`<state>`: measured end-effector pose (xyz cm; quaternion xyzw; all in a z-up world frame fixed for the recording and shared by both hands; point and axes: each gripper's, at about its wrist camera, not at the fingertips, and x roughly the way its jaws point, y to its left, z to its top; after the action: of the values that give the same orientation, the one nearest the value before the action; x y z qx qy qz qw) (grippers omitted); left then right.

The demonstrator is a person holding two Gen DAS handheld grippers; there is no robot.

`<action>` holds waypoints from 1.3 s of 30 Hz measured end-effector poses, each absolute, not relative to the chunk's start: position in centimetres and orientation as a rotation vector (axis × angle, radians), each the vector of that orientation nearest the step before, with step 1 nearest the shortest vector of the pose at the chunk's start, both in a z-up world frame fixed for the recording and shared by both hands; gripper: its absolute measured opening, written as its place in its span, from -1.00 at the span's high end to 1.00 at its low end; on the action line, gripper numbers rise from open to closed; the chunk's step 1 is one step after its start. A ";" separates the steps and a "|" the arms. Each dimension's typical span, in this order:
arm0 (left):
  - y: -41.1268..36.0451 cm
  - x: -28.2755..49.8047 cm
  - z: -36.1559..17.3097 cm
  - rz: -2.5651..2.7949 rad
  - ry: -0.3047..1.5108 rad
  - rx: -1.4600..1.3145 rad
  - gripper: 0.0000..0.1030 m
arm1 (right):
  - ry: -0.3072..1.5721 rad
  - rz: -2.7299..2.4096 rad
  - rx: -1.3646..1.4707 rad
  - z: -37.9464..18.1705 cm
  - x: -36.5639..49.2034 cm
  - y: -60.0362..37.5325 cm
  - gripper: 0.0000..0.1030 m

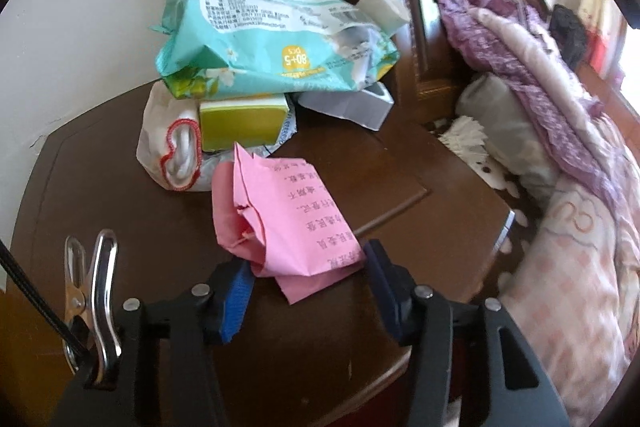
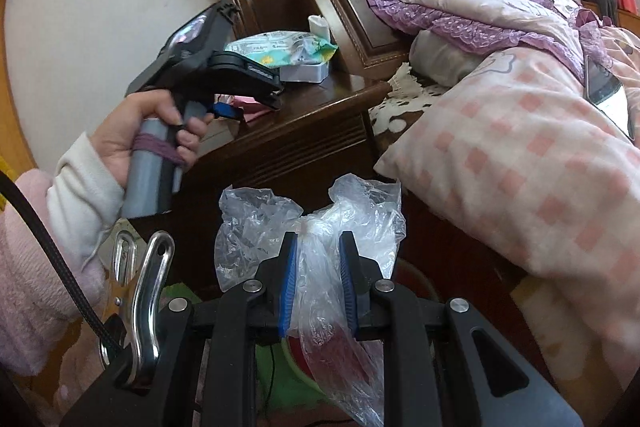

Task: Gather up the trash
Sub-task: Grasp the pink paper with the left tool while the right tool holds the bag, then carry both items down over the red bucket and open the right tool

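Left gripper (image 1: 308,271) clamped on lower edge of crumpled pink paper (image 1: 280,215), low over dark wood nightstand (image 1: 360,163). Right gripper (image 2: 318,267) pinched shut on gathered neck of clear plastic bag (image 2: 320,267), beside bed. Behind paper on nightstand: teal wipes pack (image 1: 276,39) stacked on yellow-green box (image 1: 240,125).

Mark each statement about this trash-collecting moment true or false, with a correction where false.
1. The left gripper has its pads around the pink paper. True.
2. The right gripper is empty. False: it is shut on a clear plastic bag.
3. The wet wipes pack lies on the bed. False: it sits atop boxes on the nightstand.
4. A pink checked quilt covers the bed. True.
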<state>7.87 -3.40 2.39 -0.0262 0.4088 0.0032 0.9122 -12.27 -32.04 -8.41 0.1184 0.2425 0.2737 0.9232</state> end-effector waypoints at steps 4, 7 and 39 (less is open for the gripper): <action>-2.7 6.1 3.1 -0.063 0.826 -0.067 -0.06 | 0.504 0.568 0.247 -8.6 -12.1 -31.8 0.59; -2.1 4.8 3.7 -0.103 0.815 -0.081 -0.06 | 0.514 0.561 0.242 -8.6 -11.8 -31.5 0.59; -3.3 -5.0 4.7 -0.328 0.788 -0.068 -0.06 | 0.775 0.453 0.220 -13.1 -7.5 -29.1 0.59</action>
<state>-5.03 -3.27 4.69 -0.0331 0.3820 -0.1588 0.9098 -7.49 -29.07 -13.10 0.1063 0.3740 0.2186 0.8950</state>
